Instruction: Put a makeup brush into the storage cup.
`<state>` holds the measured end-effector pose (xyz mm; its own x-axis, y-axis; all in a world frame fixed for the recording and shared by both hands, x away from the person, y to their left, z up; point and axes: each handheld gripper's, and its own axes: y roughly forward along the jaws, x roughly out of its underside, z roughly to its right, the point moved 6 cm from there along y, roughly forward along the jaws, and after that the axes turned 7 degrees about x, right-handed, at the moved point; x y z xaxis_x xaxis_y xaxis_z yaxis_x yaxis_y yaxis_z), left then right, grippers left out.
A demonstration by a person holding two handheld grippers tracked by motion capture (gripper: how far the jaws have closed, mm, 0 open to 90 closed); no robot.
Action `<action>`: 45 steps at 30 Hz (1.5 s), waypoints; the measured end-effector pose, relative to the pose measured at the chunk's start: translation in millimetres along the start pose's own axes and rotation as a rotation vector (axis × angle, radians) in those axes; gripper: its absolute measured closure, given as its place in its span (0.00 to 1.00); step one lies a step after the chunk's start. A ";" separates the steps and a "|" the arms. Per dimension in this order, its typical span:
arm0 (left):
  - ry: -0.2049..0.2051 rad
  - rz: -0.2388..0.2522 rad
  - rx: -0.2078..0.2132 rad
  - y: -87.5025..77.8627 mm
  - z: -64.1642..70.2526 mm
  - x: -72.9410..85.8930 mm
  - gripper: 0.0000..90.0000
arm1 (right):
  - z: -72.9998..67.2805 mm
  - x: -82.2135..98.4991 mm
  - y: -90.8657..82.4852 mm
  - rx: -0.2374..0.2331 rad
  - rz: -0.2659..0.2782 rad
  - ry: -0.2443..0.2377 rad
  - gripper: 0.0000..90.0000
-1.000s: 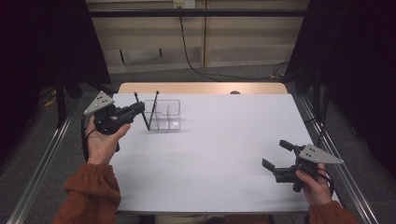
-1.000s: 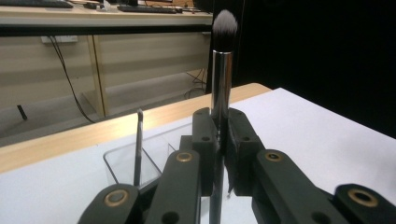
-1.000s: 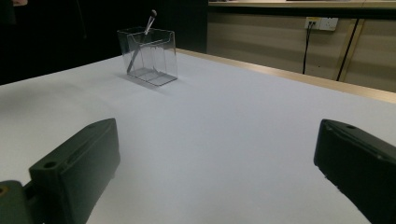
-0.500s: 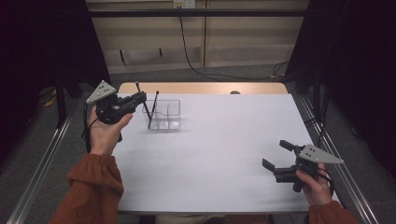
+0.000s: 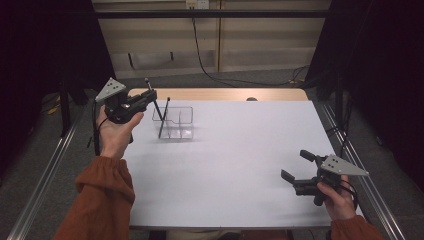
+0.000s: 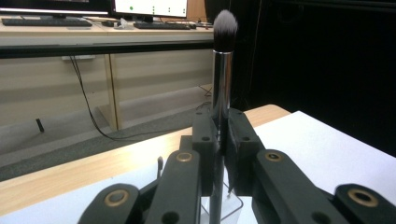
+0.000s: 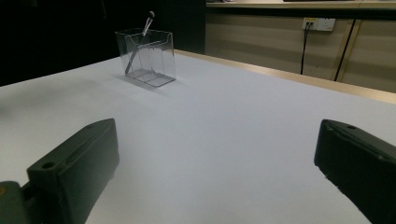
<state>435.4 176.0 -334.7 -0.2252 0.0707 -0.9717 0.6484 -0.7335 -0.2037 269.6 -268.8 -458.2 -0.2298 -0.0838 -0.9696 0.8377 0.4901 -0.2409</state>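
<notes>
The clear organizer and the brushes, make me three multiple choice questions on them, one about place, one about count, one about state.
1. Where on the table does the clear organizer stand?
A. far left part
B. near right corner
C. dead centre

2. How many brushes stand inside the organizer?
A. none
B. one
C. three

3. How is the left hand-held gripper right now?
A. open and empty
B. lying on the table
C. shut on a makeup brush

Answers:
1. A, the high view puts the organizer toward the far left, by the left hand.
2. B, a single thin dark brush leans in it in the right gripper view.
3. C, the left gripper view shows the jaws closed around the brush's metal handle, bristles up; the right hand-held gripper sits open.
</notes>
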 end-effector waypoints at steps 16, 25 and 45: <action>-0.012 0.009 -0.045 17.4 -18.8 -9.7 0.93 | -0.4 0.2 0.2 -0.001 0.000 -0.005 0.00; -0.006 0.006 -0.085 23.7 -29.7 -10.6 0.93 | -0.4 0.7 0.3 0.000 -0.002 -0.004 0.00; 0.010 -0.047 -0.091 37.1 -33.5 11.3 0.93 | -0.9 0.8 -0.4 0.000 0.001 -0.001 0.00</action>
<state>481.3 172.3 -357.3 -0.2502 0.1105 -0.9619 0.7009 -0.6647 -0.2587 268.7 -268.3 -458.9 -0.2281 -0.0841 -0.9700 0.8380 0.4903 -0.2396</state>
